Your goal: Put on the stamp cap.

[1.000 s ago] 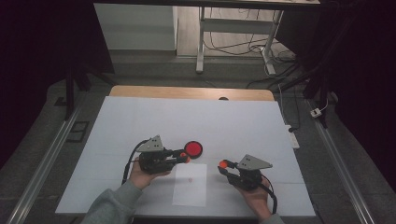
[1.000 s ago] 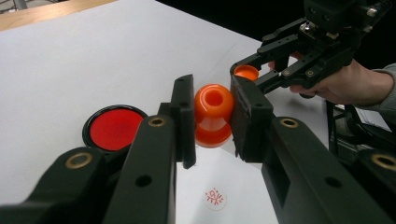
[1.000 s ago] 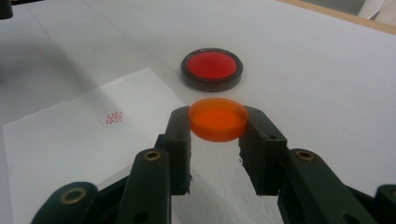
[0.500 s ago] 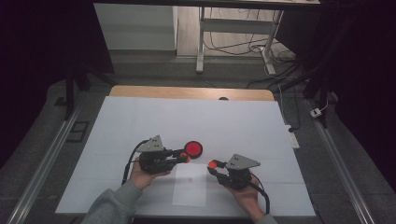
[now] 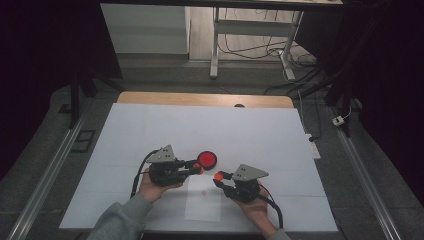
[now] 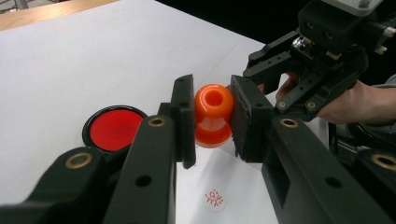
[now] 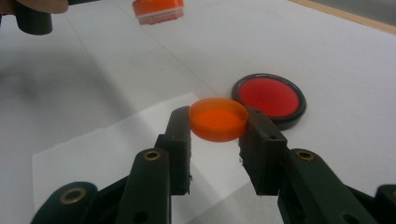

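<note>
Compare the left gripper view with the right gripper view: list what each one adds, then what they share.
Left gripper view adds: the knobbed top of the orange stamp clamped in the left gripper, a red print on the paper sheet, and a hand farther off.
Right gripper view adds: the orange cap clamped in the right gripper, and the stamp's flat underside.
Shared: the stamp itself, the red ink pad, the paper sheet and the white table.
</note>
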Demonstrator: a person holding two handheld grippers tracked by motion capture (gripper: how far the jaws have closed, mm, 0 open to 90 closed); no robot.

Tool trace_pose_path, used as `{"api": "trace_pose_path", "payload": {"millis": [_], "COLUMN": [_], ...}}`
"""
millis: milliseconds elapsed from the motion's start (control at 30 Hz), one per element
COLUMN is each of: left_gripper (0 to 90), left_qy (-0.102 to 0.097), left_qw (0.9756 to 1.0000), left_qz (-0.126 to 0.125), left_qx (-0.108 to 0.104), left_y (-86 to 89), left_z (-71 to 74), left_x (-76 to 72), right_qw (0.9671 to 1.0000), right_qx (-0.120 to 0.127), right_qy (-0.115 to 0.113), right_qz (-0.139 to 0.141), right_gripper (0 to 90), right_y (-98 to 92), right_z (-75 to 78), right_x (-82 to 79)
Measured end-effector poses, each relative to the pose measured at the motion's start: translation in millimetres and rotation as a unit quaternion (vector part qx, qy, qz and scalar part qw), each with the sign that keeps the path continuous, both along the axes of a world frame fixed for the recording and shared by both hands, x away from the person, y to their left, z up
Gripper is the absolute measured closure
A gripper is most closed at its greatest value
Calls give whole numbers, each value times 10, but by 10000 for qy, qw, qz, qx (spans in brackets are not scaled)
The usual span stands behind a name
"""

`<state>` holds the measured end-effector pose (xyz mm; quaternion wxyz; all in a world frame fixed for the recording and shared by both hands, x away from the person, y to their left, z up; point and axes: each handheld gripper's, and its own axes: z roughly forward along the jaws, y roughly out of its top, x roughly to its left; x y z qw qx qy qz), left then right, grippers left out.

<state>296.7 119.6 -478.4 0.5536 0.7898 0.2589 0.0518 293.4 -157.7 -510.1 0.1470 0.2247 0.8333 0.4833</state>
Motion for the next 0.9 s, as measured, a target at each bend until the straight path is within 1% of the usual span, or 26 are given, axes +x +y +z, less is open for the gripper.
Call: {"api": "trace_pose_path", "payload": {"millis": [167, 200, 233, 267, 333, 367, 433, 533, 567, 600, 900], "left_gripper": [716, 717, 716, 716, 716, 716, 716, 716, 716, 715, 715], "left_qy": [-7, -7, -5, -4, -15, -16, -5, 4, 2, 3, 4], "left_qw": [10000, 10000, 10000, 10000, 10000, 10000, 10000, 10000, 10000, 10000, 9999], "left_qz": [-14, -16, -16, -14, -10, -8, -25, -40, -48, -52, -118], "left_qx": [4, 6, 7, 6, -3, -2, 14, 28, 35, 35, 44], "left_y": [-4, -5, -7, -8, -10, -13, -20, -35, -40, -45, -110], "left_z": [-1, -1, -2, -1, 1, 1, -4, -12, -13, -13, -22], "left_x": [1, 2, 3, 3, -2, -4, 0, 1, 1, -1, -11], "right_qw": [9999, 9999, 9999, 9999, 9998, 9998, 9998, 9997, 9997, 9997, 9995], "right_qx": [35, -5, 64, 27, 65, 24, 41, 27, 74, 32, 41], "right_qy": [4, -2, 1, -2, 0, -7, -13, -6, -9, -7, -5], "right_qz": [115, 112, 135, 149, 162, 184, 201, 241, 243, 250, 317], "right_gripper": [644, 645, 644, 644, 644, 644, 644, 644, 644, 645, 644], "right_y": [102, 113, 132, 143, 176, 188, 218, 243, 251, 252, 295], "right_z": [-13, -9, -15, -12, -17, -13, -18, -20, -25, -20, -16], "right_x": [6, 4, 5, 6, 3, 1, -1, 2, 2, 2, -2]}}
